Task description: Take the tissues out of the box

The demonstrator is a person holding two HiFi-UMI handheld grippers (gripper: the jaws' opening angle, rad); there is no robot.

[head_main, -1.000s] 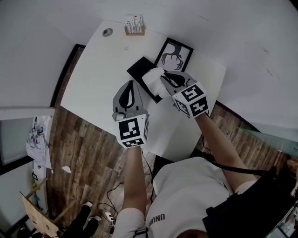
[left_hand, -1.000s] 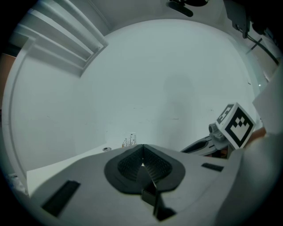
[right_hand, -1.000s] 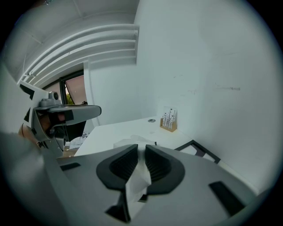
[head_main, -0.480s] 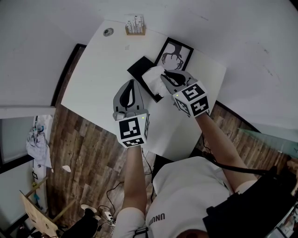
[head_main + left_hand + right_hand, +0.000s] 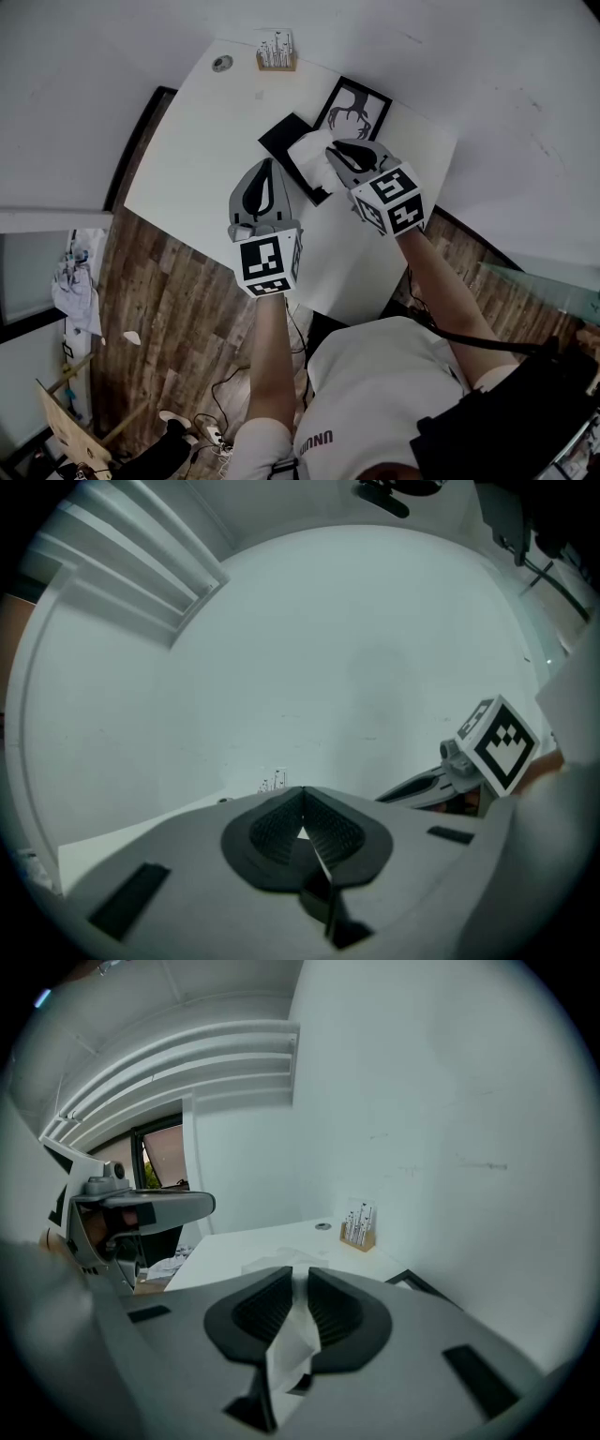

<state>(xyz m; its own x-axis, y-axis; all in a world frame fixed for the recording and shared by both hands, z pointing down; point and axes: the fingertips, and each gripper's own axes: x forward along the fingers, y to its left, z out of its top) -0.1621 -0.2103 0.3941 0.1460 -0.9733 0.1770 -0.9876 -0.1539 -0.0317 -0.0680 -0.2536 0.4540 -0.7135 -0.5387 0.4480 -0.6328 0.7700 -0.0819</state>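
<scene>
A black tissue box (image 5: 281,141) lies on the white table (image 5: 197,159) in the head view. A white tissue (image 5: 307,156) rises from the box's top. My right gripper (image 5: 335,152) is shut on this tissue at the box's right side. In the right gripper view the tissue (image 5: 292,1344) hangs pinched between the dark pads (image 5: 258,1312) of the right gripper (image 5: 300,1279). My left gripper (image 5: 265,171) hovers just left of the box, shut and empty. In the left gripper view its jaws (image 5: 302,801) meet with nothing between them.
A black-framed picture (image 5: 352,112) lies beyond the box. A small wooden card holder (image 5: 275,52) and a round grey disc (image 5: 222,64) sit at the table's far edge by the wall. Wooden floor (image 5: 178,309) with cables lies below the near edge.
The right gripper has edged slightly up and to the right with the tissue still pinched. The left gripper has hardly moved.
</scene>
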